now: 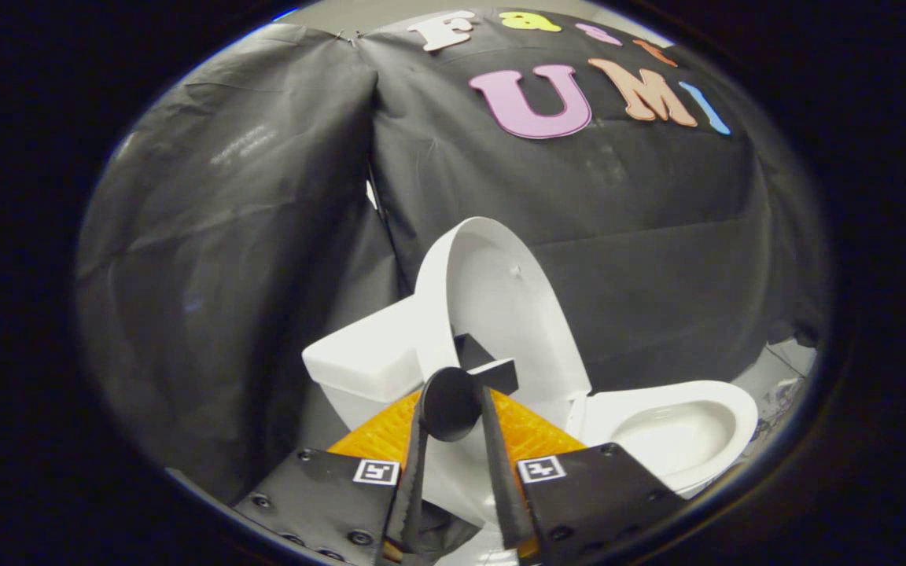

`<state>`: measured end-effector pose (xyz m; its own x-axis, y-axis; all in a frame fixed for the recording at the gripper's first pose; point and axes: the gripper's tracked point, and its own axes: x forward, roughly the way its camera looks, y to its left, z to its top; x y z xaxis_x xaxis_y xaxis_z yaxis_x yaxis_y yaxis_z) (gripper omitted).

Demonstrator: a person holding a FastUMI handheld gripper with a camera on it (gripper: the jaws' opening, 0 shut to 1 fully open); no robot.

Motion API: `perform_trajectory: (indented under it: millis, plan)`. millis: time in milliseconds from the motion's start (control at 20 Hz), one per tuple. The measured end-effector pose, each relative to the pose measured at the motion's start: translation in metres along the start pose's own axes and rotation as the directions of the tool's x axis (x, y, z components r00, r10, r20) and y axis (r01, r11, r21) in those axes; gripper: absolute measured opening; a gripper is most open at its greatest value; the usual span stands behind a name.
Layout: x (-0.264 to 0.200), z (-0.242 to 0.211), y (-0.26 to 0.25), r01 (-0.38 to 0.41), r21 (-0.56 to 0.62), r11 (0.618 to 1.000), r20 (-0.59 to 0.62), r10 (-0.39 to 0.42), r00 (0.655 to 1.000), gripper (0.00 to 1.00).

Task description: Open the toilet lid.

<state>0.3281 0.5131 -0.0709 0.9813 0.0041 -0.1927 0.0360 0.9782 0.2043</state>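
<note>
Gripper view: white plastic toilet lid (492, 299) stands raised, nearly upright against the white cistern (362, 362), above the open bowl (677, 428). Gripper (453, 409) jaws pinch a black round knob (451, 402) on the lid. Releasing early, short of balance, could let it fall shut.

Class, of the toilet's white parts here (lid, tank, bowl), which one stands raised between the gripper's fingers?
The lid: upright, its handle between the fingers, unlike the tank and bowl.
</note>
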Motion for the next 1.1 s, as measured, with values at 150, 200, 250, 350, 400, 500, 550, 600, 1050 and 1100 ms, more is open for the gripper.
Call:
perform_trajectory:
  millis: [150,200,250,350,400,500,550,600,1050,1100]
  plan:
    - [-0.004,0.009,-0.001,0.0,-0.018,1.0,0.026,0.001,1.0,0.67]
    - [-0.007,0.012,-0.005,0.01,-0.035,0.999,0.028,-0.009,1.0,0.75]
    - [-0.011,0.017,-0.01,0.018,-0.051,0.999,0.03,-0.016,0.999,0.83]
    - [-0.019,0.031,-0.006,-0.016,-0.077,0.997,0.052,0.02,0.998,0.99]
    - [-0.024,0.04,-0.004,-0.038,-0.093,0.995,0.073,0.045,0.996,0.99]
    - [-0.033,0.061,0.005,-0.108,-0.113,0.988,0.109,0.12,0.987,0.99]
    - [-0.04,0.072,0.007,-0.131,-0.115,0.985,0.133,0.145,0.98,0.99]
    - [-0.046,0.087,0.003,-0.133,-0.114,0.985,0.158,0.15,0.976,0.99]
    - [-0.092,0.196,-0.098,0.026,-0.119,0.993,0.365,0.02,0.931,0.98]
    - [-0.1,0.207,-0.107,0.027,-0.12,0.992,0.39,0.022,0.921,0.98]
